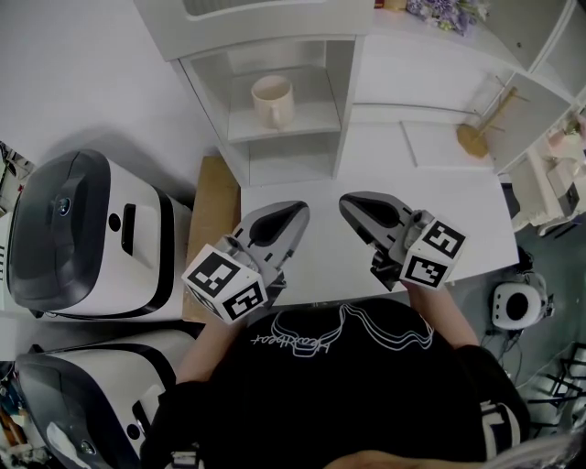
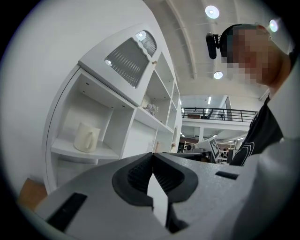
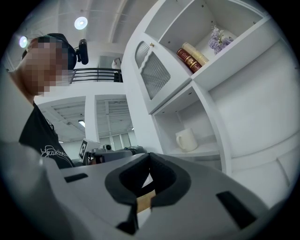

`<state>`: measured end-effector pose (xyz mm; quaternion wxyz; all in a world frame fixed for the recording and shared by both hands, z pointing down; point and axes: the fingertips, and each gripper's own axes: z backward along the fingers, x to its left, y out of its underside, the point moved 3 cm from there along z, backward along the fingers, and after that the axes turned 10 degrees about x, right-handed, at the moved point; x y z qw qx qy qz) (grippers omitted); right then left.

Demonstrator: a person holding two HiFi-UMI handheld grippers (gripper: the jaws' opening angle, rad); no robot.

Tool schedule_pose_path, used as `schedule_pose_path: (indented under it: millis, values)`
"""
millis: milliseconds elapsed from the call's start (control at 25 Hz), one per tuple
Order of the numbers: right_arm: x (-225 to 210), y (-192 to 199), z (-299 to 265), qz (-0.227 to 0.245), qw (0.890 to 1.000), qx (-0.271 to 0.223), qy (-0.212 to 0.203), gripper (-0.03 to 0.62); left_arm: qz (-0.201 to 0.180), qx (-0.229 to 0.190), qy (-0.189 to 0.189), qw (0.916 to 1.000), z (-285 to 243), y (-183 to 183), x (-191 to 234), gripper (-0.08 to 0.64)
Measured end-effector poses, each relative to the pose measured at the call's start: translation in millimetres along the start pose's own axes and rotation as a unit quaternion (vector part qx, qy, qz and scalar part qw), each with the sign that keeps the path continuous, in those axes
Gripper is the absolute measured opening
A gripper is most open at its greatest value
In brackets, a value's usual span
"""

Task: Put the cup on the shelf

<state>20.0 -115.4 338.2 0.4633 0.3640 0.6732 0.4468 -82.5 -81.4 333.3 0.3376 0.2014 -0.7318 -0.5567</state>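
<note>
A cream cup (image 1: 273, 101) stands upright on the middle board of a white shelf unit (image 1: 291, 125), handle toward the front. It also shows in the left gripper view as the cup (image 2: 87, 137) and in the right gripper view as the cup (image 3: 186, 139). My left gripper (image 1: 299, 210) hovers over the white table (image 1: 476, 211), well in front of the shelf, jaws shut with nothing between them. My right gripper (image 1: 346, 205) is beside it, also shut and empty. Each gripper's jaw tips meet in its own view: left gripper (image 2: 152, 154), right gripper (image 3: 149, 155).
Two white-and-black machines (image 1: 87, 234) stand at the left beside a wooden board (image 1: 214, 206). A wooden stand (image 1: 481, 128) sits on the right part of the table. Purple flowers (image 1: 446, 11) and books (image 3: 191, 55) rest on upper shelves. A person's torso fills the bottom.
</note>
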Motion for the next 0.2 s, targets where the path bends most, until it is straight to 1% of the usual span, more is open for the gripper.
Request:
schedule_pose_path:
  millis: [200]
  values:
    - [-1.6,-2.6,0.0,0.001,1.0,0.002,0.001,0.006,0.0,0.002,-0.004,1.0,-1.0,-1.5,1.0,0.005]
